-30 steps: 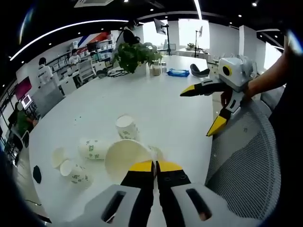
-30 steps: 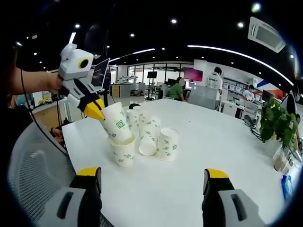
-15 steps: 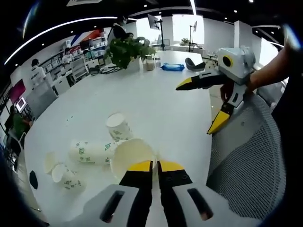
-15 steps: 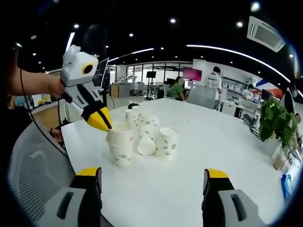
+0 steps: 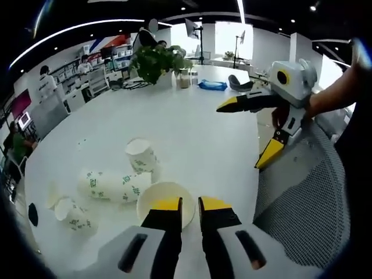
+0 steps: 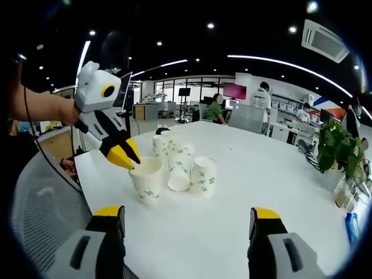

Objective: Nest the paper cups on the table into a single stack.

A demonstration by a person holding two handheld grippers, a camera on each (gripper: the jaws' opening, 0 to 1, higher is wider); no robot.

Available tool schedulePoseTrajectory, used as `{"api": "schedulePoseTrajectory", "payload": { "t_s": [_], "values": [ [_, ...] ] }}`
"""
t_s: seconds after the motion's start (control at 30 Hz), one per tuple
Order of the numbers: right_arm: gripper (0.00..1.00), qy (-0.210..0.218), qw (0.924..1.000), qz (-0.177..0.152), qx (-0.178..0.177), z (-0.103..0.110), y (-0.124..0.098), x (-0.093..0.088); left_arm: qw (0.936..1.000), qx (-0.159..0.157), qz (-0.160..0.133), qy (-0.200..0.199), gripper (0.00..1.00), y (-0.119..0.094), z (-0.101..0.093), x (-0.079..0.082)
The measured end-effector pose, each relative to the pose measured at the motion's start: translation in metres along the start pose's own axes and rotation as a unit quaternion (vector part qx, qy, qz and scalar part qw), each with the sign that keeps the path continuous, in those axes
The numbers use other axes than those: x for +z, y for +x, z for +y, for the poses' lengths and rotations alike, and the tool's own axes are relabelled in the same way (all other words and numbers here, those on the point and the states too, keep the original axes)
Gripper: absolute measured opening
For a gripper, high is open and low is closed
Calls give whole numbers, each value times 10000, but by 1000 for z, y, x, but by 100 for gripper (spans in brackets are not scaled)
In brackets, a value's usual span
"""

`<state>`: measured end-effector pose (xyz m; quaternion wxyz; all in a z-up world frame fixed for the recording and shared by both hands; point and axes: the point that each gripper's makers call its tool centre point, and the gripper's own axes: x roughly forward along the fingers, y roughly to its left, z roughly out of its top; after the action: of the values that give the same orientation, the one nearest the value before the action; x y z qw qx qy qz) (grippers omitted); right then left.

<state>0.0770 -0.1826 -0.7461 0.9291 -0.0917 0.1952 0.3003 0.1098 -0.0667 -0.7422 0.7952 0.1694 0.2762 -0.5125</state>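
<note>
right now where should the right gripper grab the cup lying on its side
A judgement: take the lying cup across its printed wall, near the open mouth, coming down from above. It lies flat on the table with its round side up. The right gripper is open and free; the left gripper is at the upright stack.

Four paper cups (image 6: 146,181) stand or lie visible; two tongs.
</note>
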Motion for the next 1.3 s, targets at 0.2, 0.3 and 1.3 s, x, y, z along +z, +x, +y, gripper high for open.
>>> {"api": "schedulePoseTrajectory", "payload": {
  "t_s": [0.2,0.3,1.3],
  "values": [
    [89,19,10000,-16,4,-1,0,0,9988,228,-391,-169,21,-10,12,12],
    [89,18,10000,-9,4,-1,0,-1,9985,283,-399,-236,22,-13,20,10],
    [90,152,9999,29,-44,-4,0,-4,9741,1604,-965,-1270,58,-45,143,-24]
  ]
}}
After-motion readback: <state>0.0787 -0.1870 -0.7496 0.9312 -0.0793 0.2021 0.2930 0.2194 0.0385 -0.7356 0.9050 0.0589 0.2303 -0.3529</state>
